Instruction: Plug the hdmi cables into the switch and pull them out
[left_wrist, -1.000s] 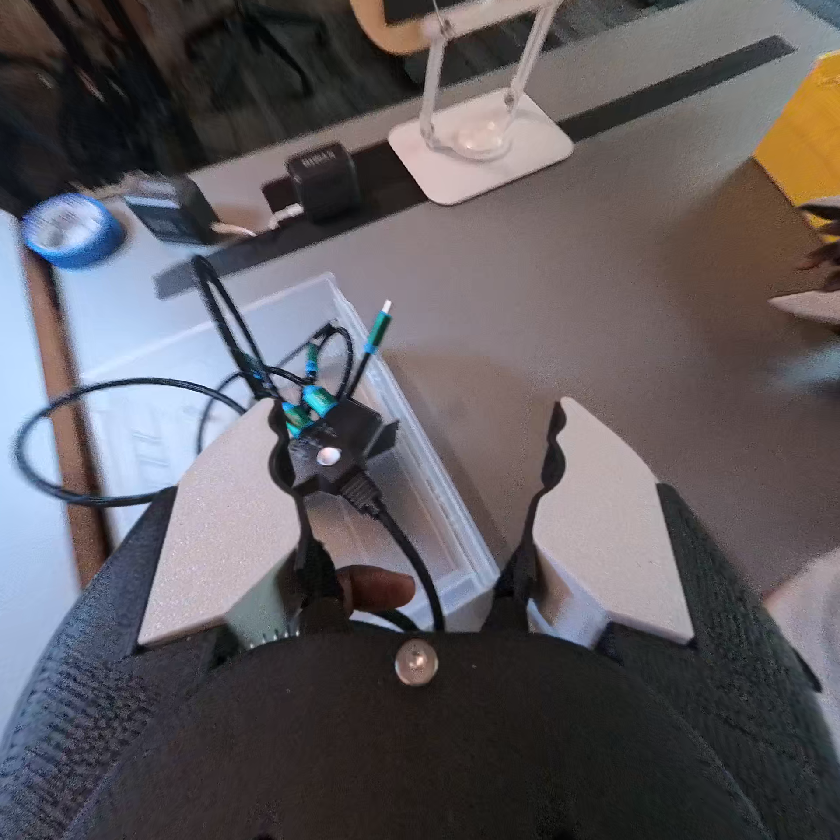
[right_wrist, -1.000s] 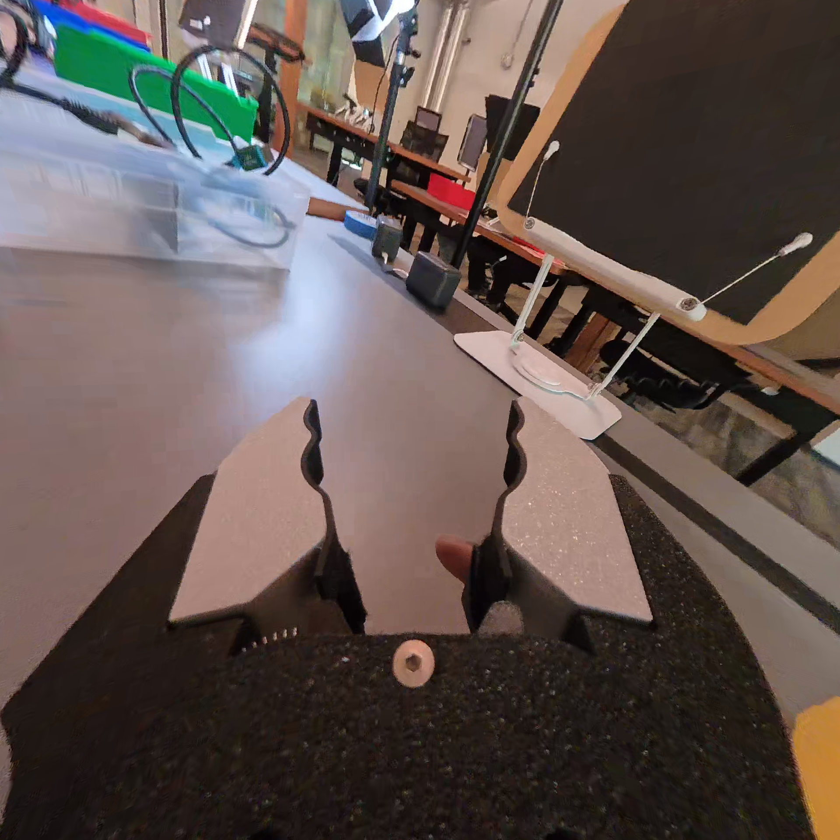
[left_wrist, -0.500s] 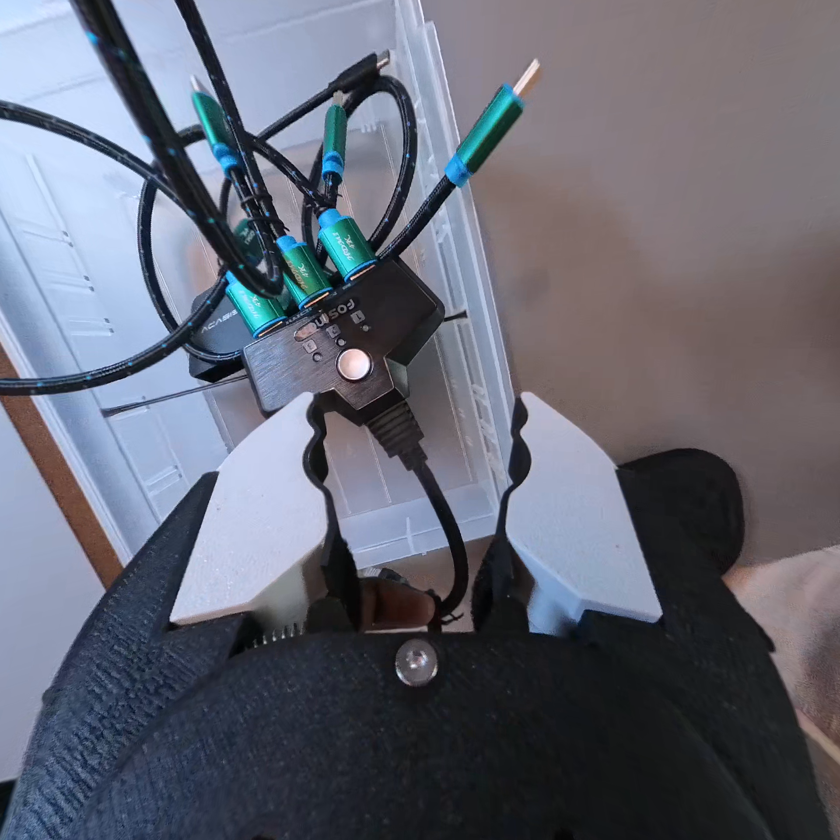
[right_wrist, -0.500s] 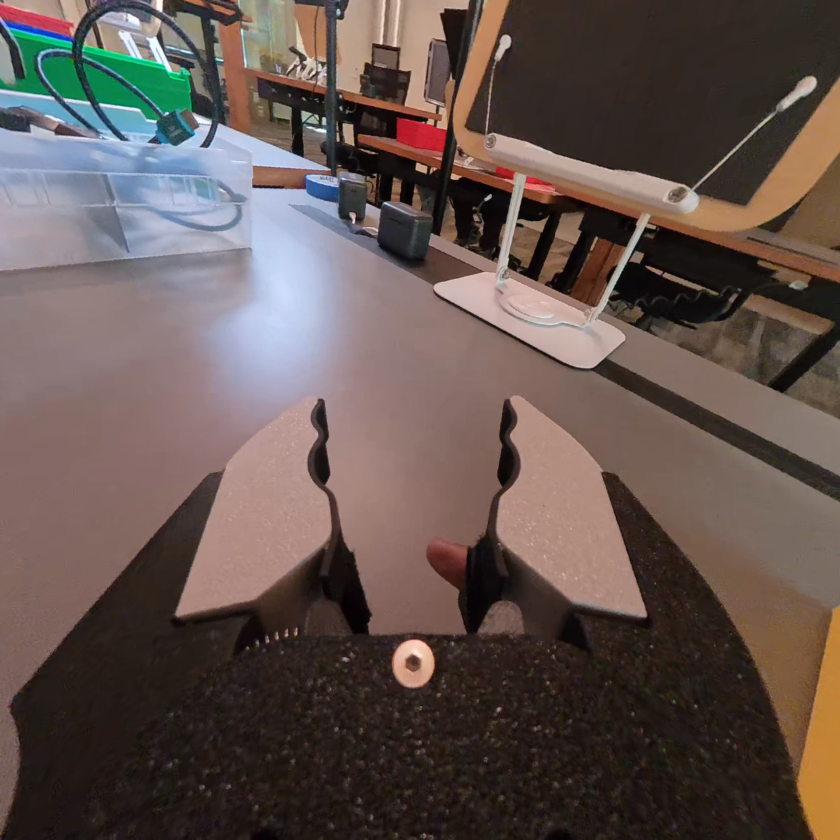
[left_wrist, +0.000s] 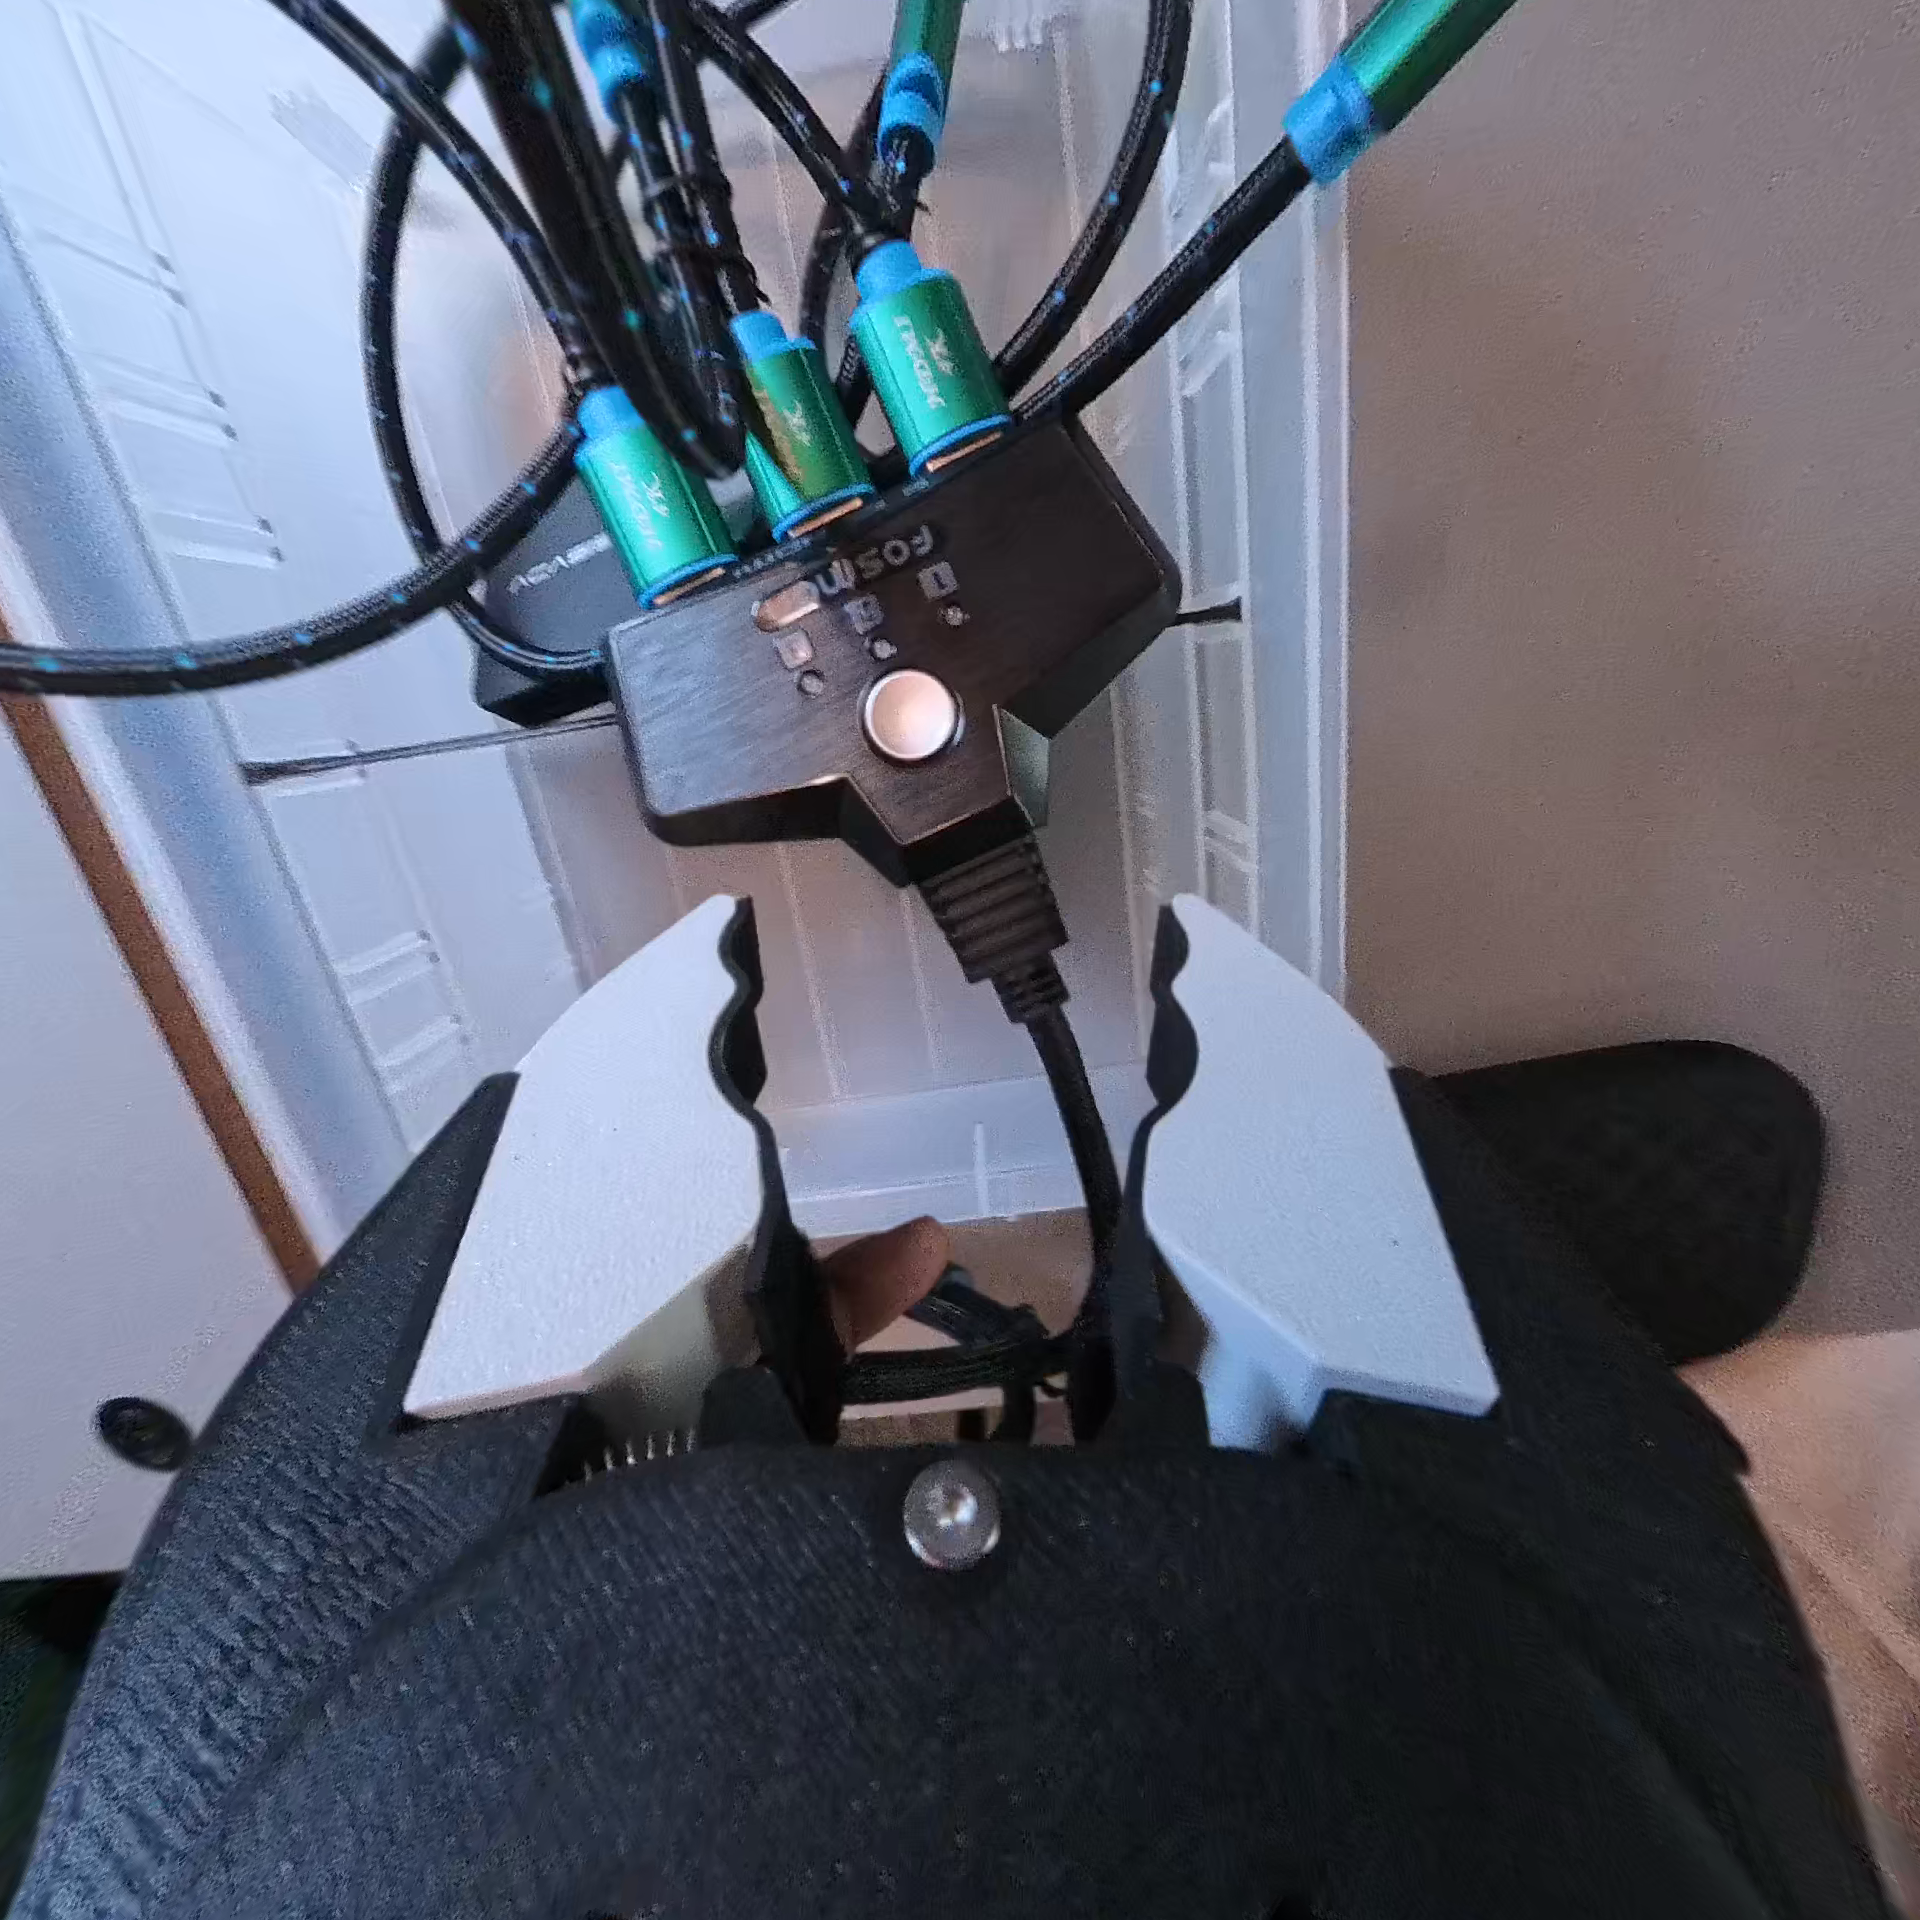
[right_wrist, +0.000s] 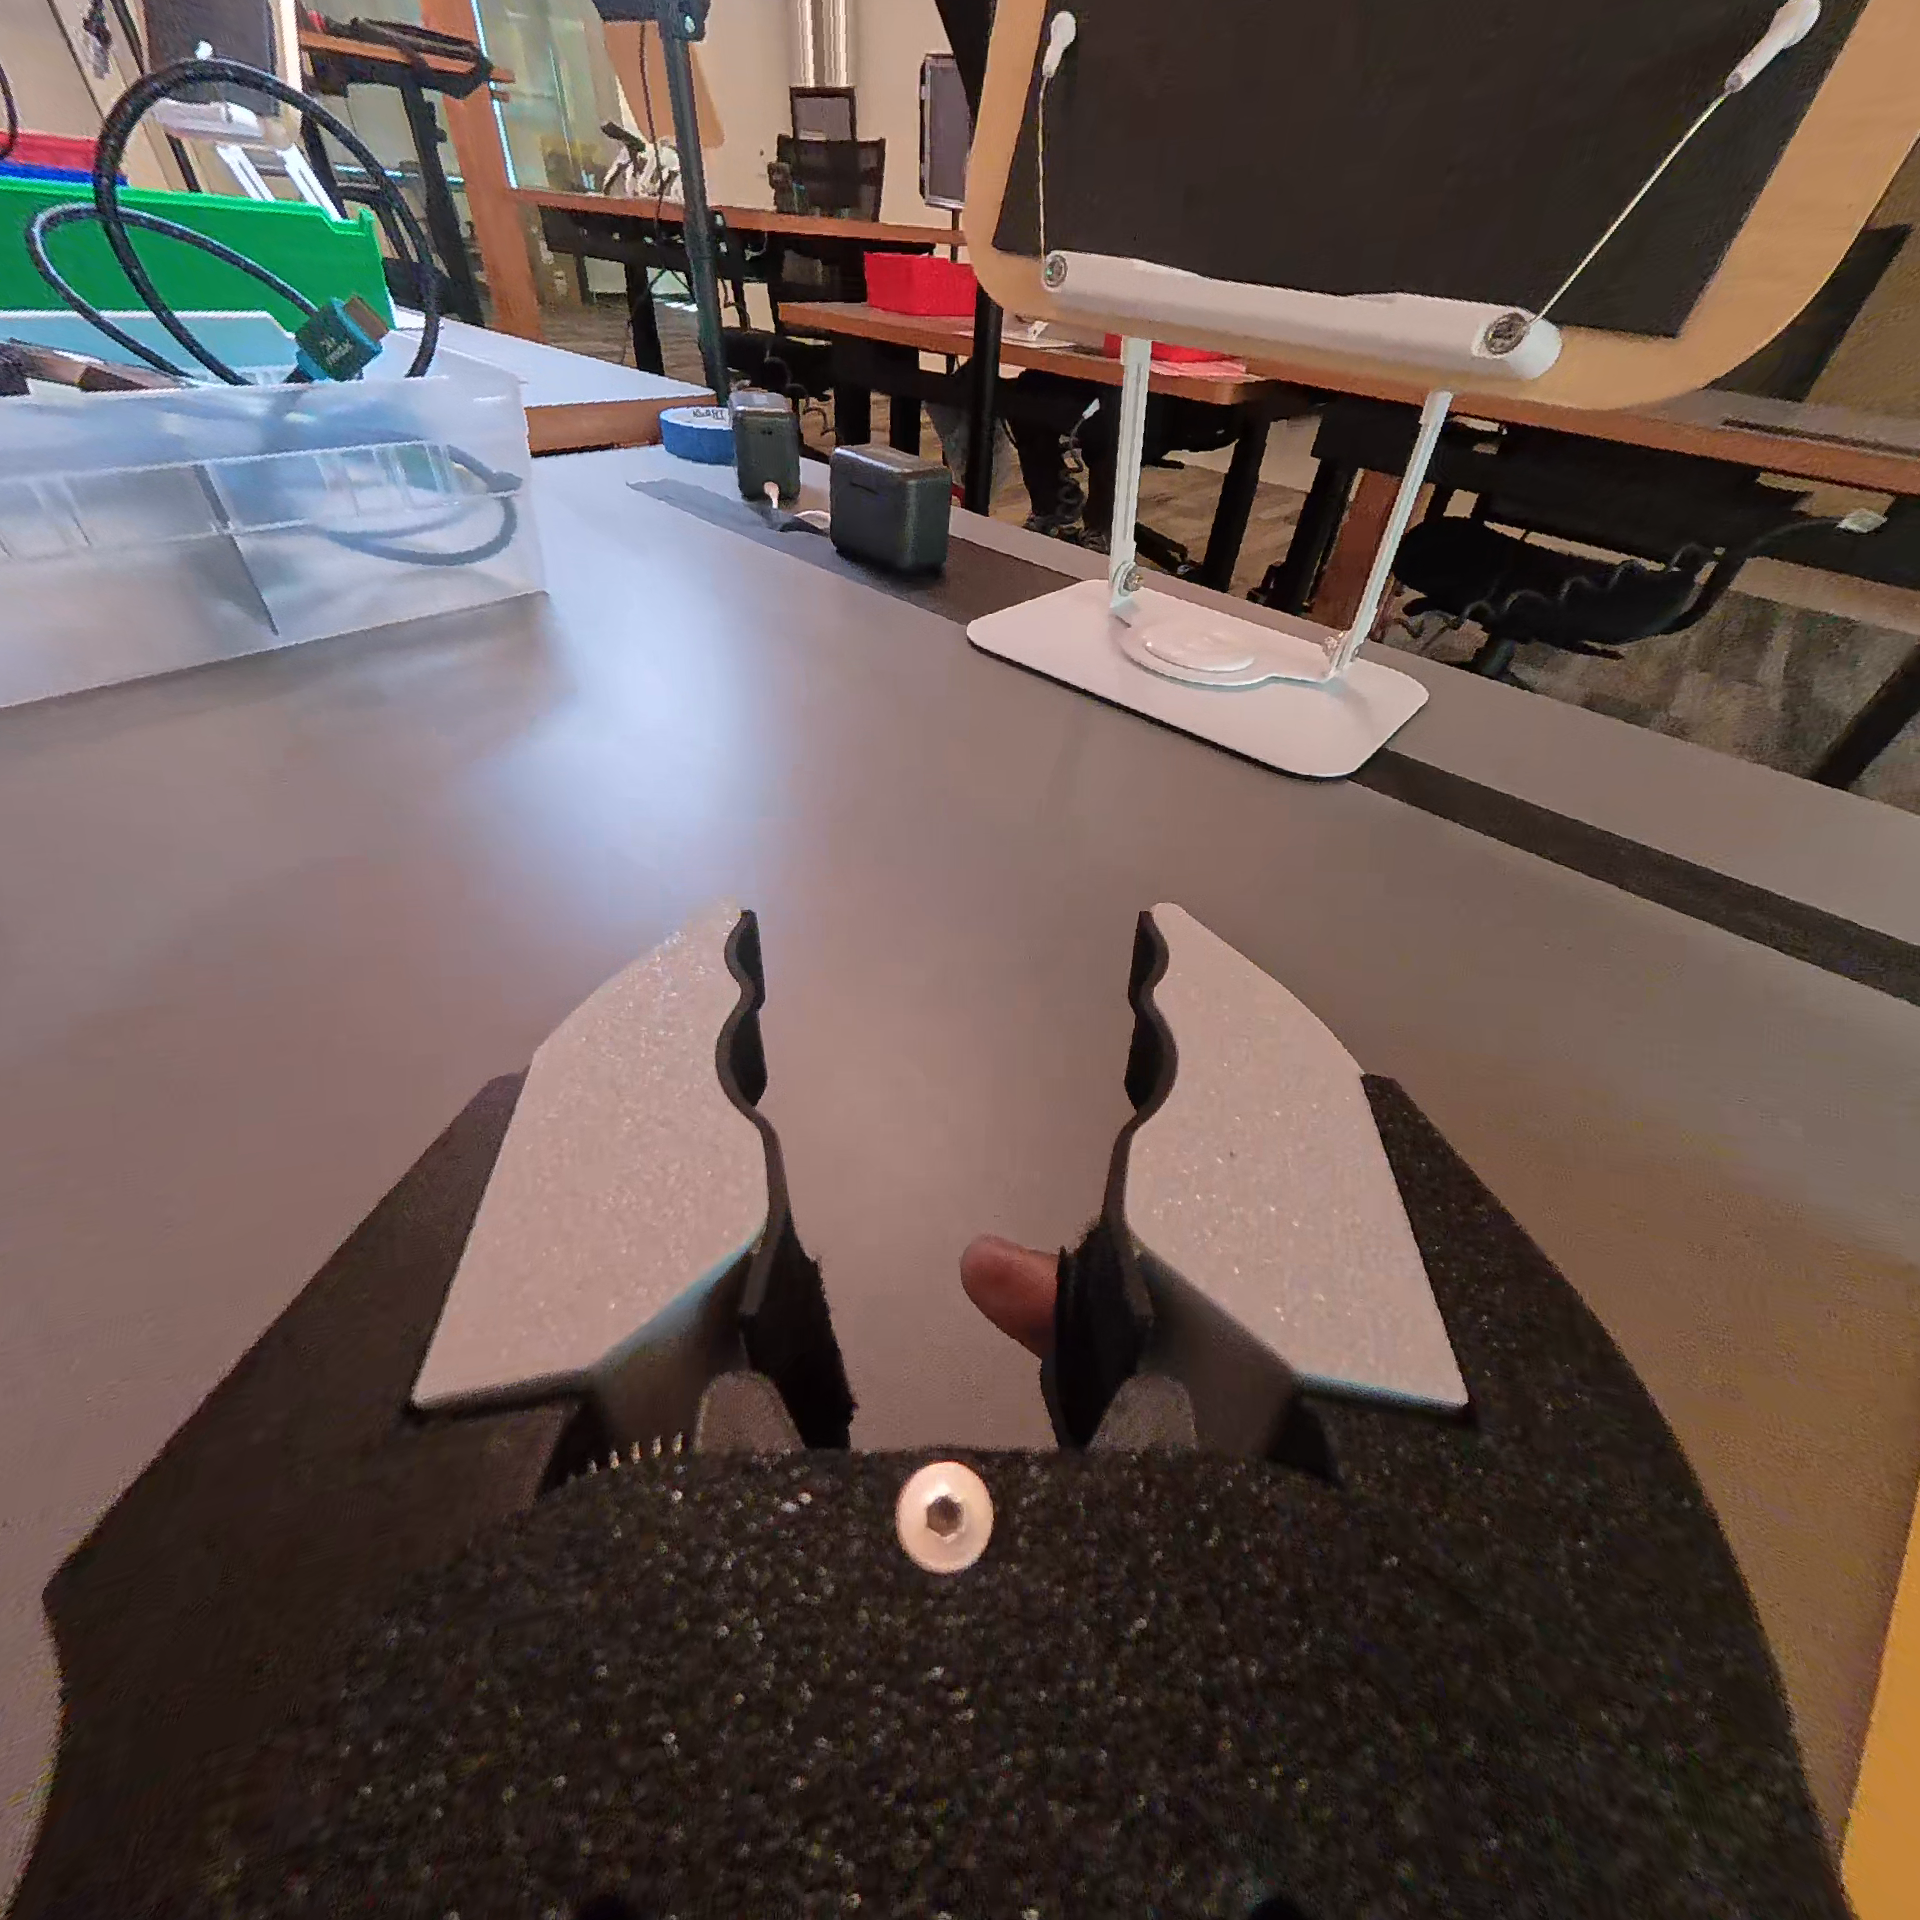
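Note:
A black HDMI switch (left_wrist: 914, 665) with a round silver button lies in a clear plastic bin (left_wrist: 1226, 644). Three green-and-blue HDMI plugs (left_wrist: 800, 447) sit in its ports, and black braided cables (left_wrist: 436, 582) loop away from them. A loose green plug (left_wrist: 1403, 52) sticks up at the top right. My left gripper (left_wrist: 951, 945) is open just short of the switch, and the switch's own black lead (left_wrist: 1070, 1070) runs between its fingers. My right gripper (right_wrist: 945, 956) is open and empty over the grey table (right_wrist: 727, 831). The bin (right_wrist: 260, 520) and a green plug (right_wrist: 338, 343) show far left there.
A white stand (right_wrist: 1195, 665) holds a dark board at the table's back. Two small dark boxes (right_wrist: 888, 509) and a blue tape roll (right_wrist: 691, 431) sit on a black strip. A second black device (left_wrist: 551, 592) lies behind the switch.
My left gripper has swung down and closed in on the switch, which now fills the view just past its fingertips. My right gripper has turned slightly over the table and stays open.

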